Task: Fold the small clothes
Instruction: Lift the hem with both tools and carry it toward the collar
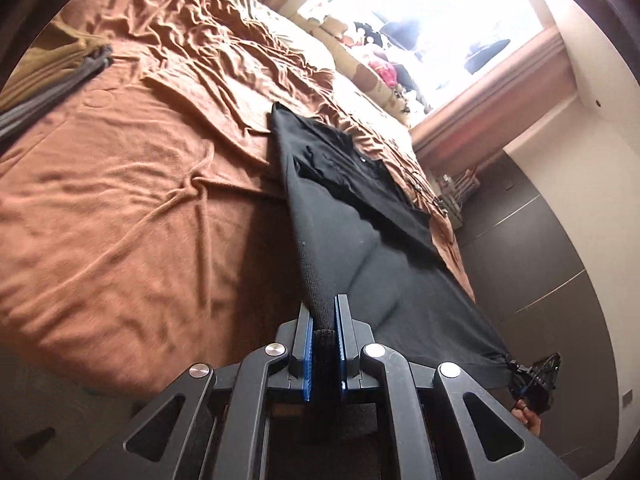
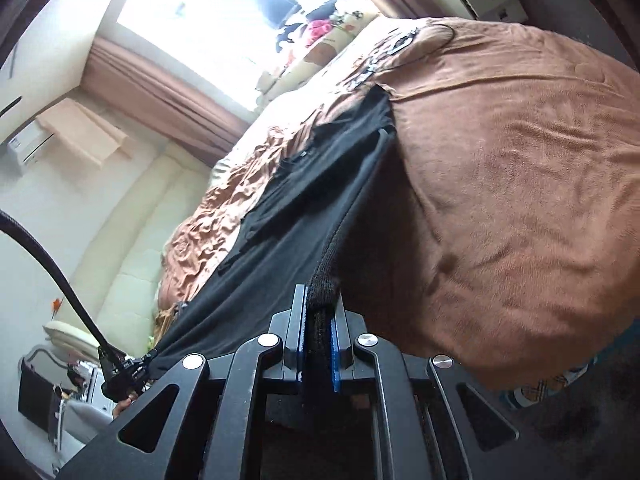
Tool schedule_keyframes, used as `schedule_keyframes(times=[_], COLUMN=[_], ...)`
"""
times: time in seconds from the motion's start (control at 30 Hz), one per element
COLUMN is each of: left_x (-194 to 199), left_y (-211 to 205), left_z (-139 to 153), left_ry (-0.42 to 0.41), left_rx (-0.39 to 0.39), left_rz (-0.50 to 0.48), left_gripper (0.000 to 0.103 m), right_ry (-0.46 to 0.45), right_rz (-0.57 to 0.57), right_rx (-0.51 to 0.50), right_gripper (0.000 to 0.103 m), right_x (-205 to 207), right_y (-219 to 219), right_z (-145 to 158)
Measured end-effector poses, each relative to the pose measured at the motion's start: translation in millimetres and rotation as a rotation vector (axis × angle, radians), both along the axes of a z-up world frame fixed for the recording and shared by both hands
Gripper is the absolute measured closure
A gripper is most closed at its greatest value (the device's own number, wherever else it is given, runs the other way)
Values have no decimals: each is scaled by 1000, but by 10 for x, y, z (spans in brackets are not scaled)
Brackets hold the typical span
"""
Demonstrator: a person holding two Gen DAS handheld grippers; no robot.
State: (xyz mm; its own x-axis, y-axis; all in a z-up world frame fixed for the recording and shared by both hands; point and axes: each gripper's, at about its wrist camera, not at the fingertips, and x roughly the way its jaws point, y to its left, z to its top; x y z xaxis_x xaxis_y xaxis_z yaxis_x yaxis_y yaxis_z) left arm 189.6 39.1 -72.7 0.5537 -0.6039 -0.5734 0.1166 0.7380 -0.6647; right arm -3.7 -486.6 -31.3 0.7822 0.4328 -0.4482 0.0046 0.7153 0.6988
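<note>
My left gripper is clamped tight on a ribbed hem corner of the black shirt, and my right gripper pinches the other hem corner the same way. Between them the hem hangs taut in the air; the shirt's far end lies on the brown blanket covering the bed.

Right gripper jaws clamped on ribbed hem of black garment, which stretches ahead-left onto brown blanket. Left gripper pinches the opposite corner, far left of the jaws.
</note>
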Motion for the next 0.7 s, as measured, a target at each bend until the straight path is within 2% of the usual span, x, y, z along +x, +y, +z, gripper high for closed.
schedule_keyframes(times=[0.7], left_x=[-1597], left_y=[452], left_z=[480], left_ry=[-129], left_rx=[-12], left_rz=[-19], left_gripper=[94], right_ry=[-57], right_rz=[46], right_rx=[-18], right_gripper=[97], right_x=[-1132], right_y=[224], right_z=[140])
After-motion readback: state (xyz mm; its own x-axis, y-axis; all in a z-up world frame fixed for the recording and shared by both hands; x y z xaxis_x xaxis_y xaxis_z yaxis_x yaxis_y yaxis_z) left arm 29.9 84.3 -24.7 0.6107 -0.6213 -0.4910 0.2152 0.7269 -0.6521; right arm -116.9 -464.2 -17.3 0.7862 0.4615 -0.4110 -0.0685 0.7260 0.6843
